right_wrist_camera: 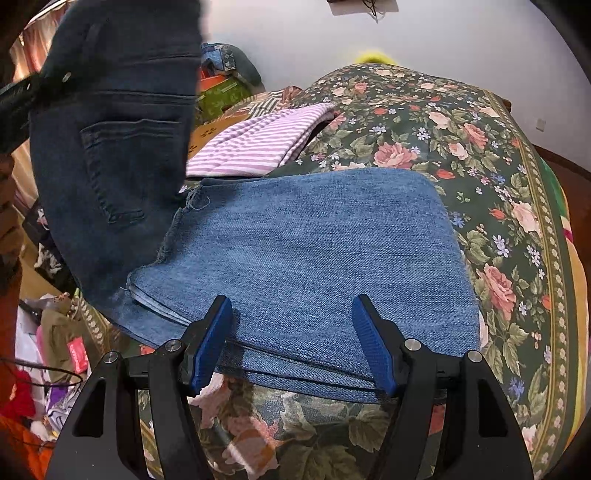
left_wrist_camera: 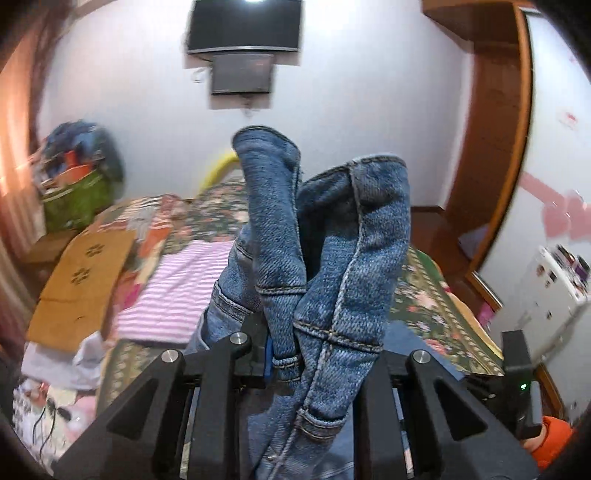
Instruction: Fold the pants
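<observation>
1. At the far left of the right wrist view we see the upper part of the blue denim pants [right_wrist_camera: 110, 140] hanging in the air, back pocket facing us, dark in shadow.
2. In the left wrist view the left gripper [left_wrist_camera: 295, 354] is pinched on that same denim; the bunched waistband and seams rise up between its black fingers and hide the pads.
3. Behind the raised cloth lies the bed with the dark green floral bedspread [left_wrist_camera: 436, 302], and on it a folded pink-and-white striped garment [left_wrist_camera: 173, 291] beside a tan cardboard sheet [left_wrist_camera: 81, 280].
4. Moving right in the right wrist view, the lower legs of the pants lie flat on the bedspread in a doubled stack, frayed hems toward the left.
5. The right gripper [right_wrist_camera: 291, 343] has its blue-padded fingers [right_wrist_camera: 212, 343] spread wide, one on either side of the near edge of the flat denim; we cannot tell whether they touch it.
6. A black wall-mounted screen [left_wrist_camera: 243, 26] hangs on the white wall beyond.
</observation>
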`<state>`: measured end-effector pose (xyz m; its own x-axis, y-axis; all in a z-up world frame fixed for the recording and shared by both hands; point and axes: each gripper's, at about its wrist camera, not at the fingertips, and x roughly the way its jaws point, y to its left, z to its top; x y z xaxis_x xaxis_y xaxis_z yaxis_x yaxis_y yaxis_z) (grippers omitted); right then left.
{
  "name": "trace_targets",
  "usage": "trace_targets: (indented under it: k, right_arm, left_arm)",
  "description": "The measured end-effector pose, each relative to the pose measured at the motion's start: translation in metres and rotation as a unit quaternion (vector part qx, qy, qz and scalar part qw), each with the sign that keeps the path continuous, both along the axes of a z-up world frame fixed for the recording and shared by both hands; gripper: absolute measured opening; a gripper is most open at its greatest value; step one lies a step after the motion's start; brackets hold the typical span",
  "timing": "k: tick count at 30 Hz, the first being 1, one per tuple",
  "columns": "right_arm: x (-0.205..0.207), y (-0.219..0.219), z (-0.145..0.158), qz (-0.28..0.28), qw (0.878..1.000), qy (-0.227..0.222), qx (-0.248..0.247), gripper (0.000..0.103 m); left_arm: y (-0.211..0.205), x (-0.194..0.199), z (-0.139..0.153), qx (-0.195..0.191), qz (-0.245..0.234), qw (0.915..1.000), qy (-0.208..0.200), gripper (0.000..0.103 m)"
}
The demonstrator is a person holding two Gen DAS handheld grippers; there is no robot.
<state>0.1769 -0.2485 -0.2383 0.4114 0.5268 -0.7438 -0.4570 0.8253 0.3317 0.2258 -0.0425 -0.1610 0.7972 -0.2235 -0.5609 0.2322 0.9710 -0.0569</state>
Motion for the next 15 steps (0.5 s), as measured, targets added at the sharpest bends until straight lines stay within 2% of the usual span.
trace_targets:
  k: [6, 12, 15]
  right_arm:
    - [0.001, 0.0, -0.002, 0.001, 1.0, -0.002, 0.009, 0.066]
    - [0.001, -0.003, 0.001, -0.003, 1.0, 0.004, 0.015, 0.062]
    - [0.0, -0.013, 0.006, -0.009, 1.0, 0.006, 0.023, 0.062]
  left_arm:
    - [-0.052, 0.009, -0.019, 0.011, -0.066, 0.9974, 0.027, 0.017]
    - [-0.087, 0.019, -0.06, 0.014, -0.106, 0.9905, 0.087, 0.017]
    - [-0.104, 0.017, -0.079, 0.033, -0.122, 0.9858, 0.11, 0.018]
